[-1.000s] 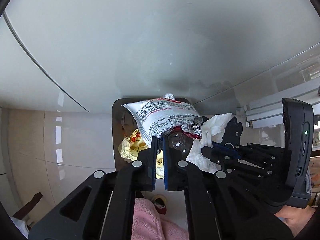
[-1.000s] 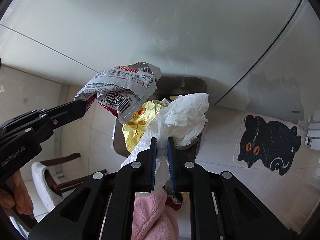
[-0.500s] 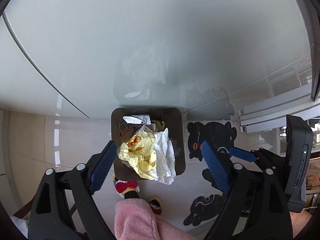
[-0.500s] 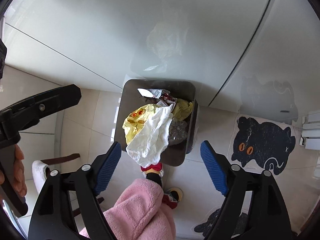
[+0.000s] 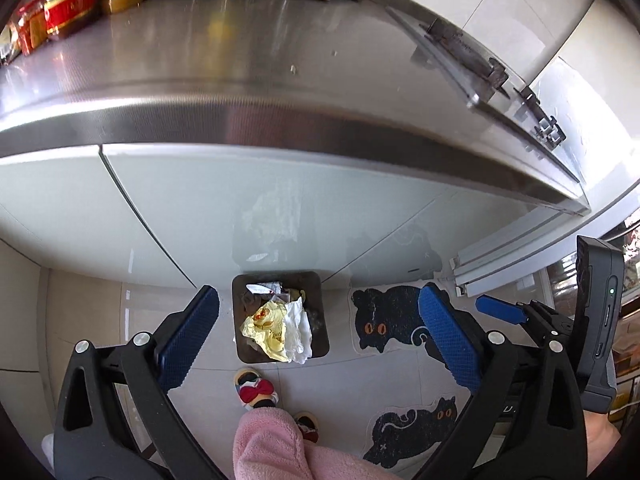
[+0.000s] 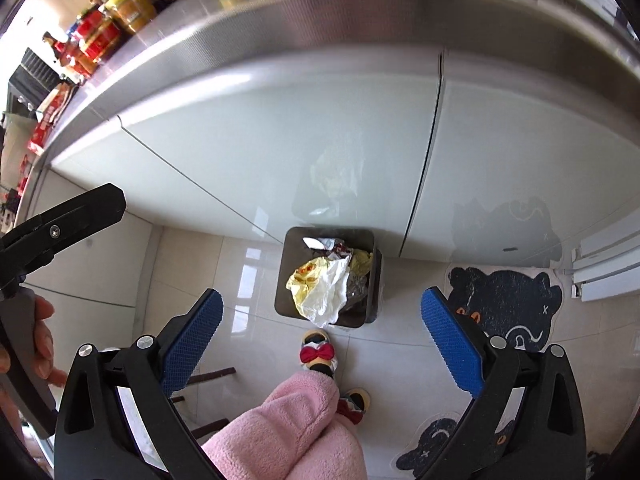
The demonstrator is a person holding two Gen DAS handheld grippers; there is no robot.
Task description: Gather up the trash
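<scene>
I had the left gripper and the right gripper high over the floor. Both sets of jaws were opening, already wide apart, with nothing between them.

The trash sat in the dark square bin on the floor, against the pale cabinet front below the steel worktop. It was heaped above the rim.

I judged all of it to be light and limp:
- **Yellow printed wrapper**: thin, and likely to crumple under any pinch.
- **White paper sheet**: soft. It draped over the front rim, so I thought it could slide out.
- **Silver foil packet**: probably slick, so best taken by a folded edge.
- **Clear crumpled plastic**: springy, I reckoned.

To move the lot at once, I would have taken the bin by its rim wall, which looked stiff.

My count of what I could see:
- one bin
- one yellow wrapper, plus a second yellowish scrap at the back
- one white sheet
- one foil packet
- one clear plastic piece
- two black cat mats
- two slippers

I could not tell what lay deeper in the bin. On the worktop I made out only a small crumb and a row of jars at the back.
</scene>
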